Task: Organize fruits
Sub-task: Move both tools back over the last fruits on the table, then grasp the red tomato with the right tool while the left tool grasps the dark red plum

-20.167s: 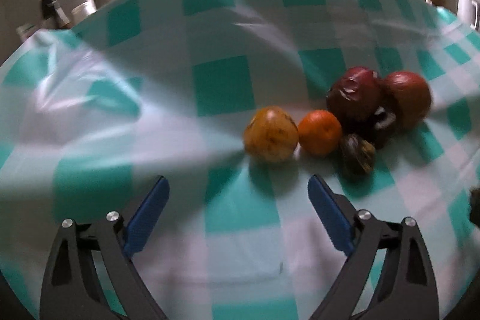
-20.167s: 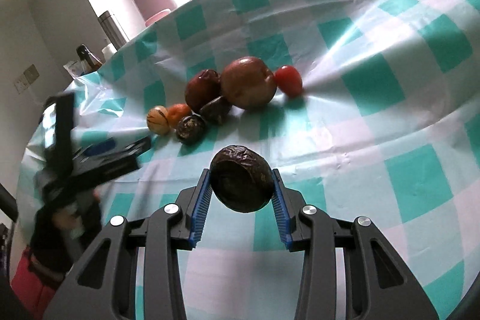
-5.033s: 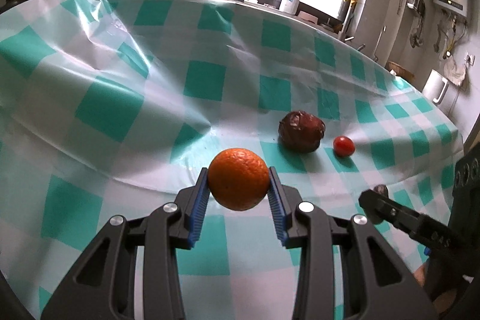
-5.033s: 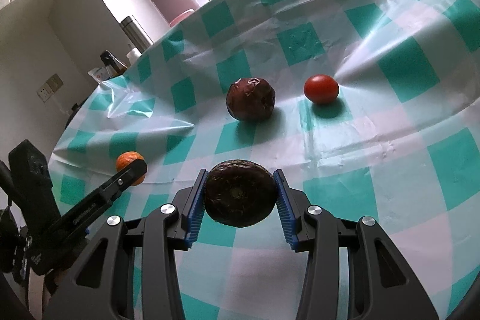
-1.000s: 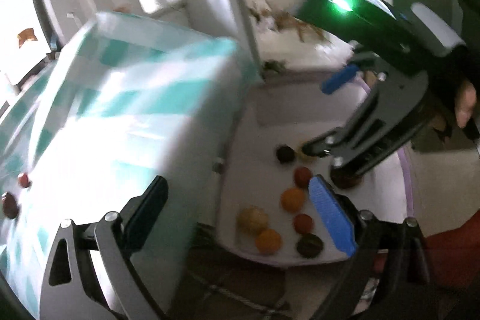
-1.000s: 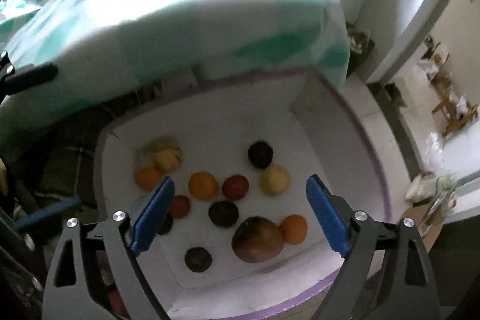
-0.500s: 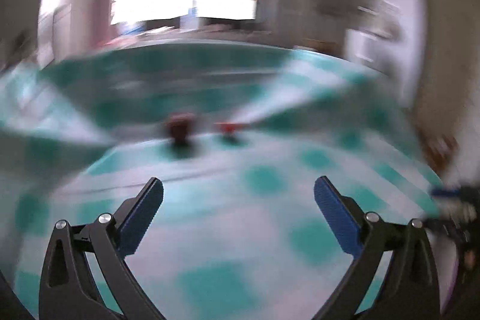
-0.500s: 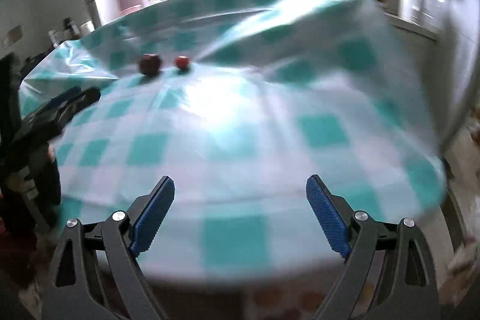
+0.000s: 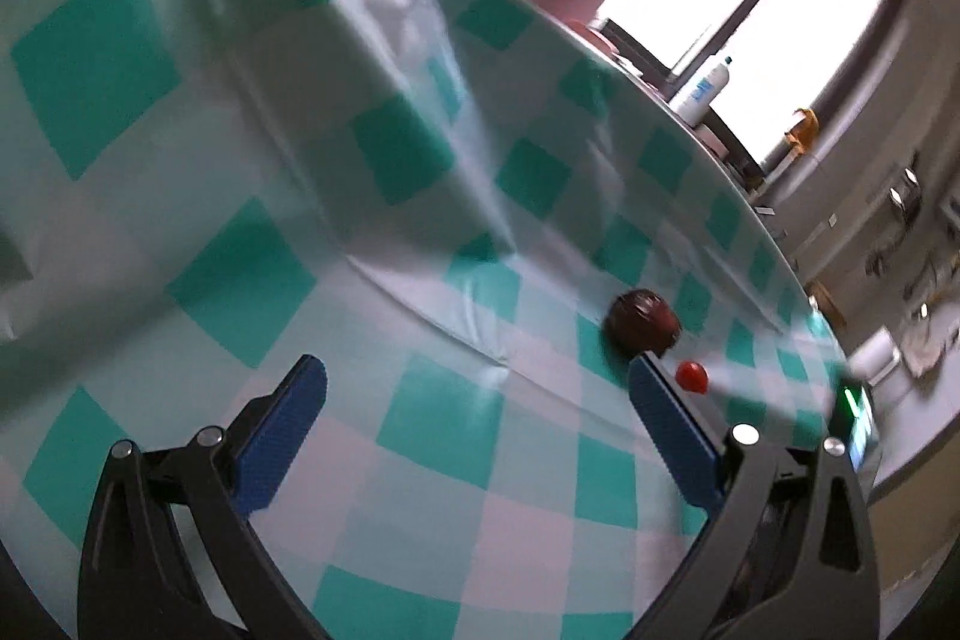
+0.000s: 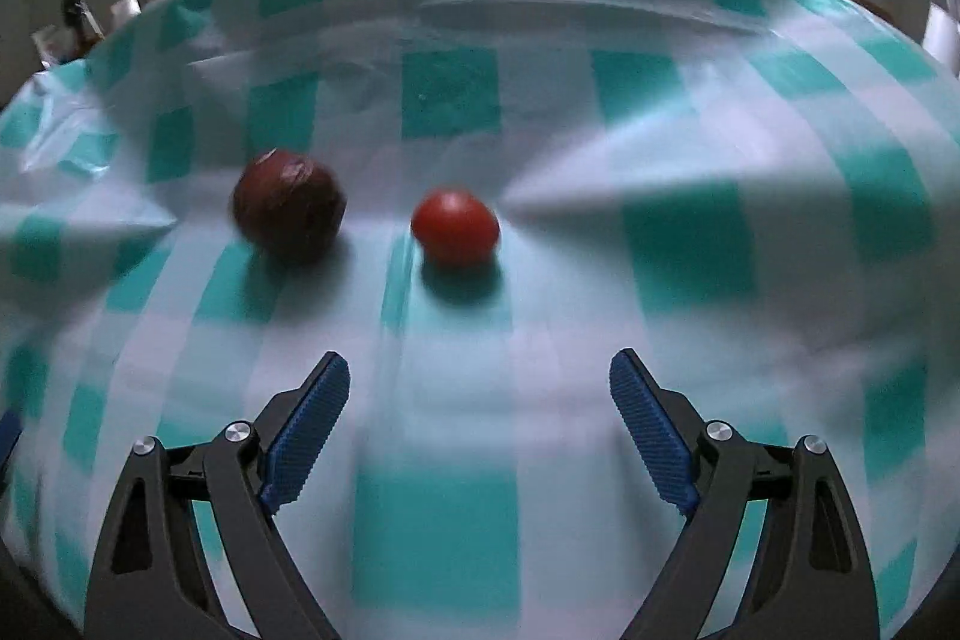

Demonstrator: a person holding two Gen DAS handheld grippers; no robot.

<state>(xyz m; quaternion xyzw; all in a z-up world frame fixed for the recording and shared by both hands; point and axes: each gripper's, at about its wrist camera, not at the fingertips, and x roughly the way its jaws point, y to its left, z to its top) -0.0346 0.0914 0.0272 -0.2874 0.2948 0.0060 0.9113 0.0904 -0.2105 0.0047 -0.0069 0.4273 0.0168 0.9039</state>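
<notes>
Your right hand-held gripper (image 10: 480,382), jaws spread and just narrowing on nothing, faces the cherry tomato (image 10: 455,225): soft, slippery; pinch its middle lightly.

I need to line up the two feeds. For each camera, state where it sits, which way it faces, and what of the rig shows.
Left wrist: on the left gripper, rolled, looking down across the checked tablecloth toward a window; its open blue fingers show.
Right wrist: on the right gripper, looking down at the cloth; its jaws, empty, have just been closing a little.
Shared: the dark fruit and red tomato, still on the cloth.
</notes>
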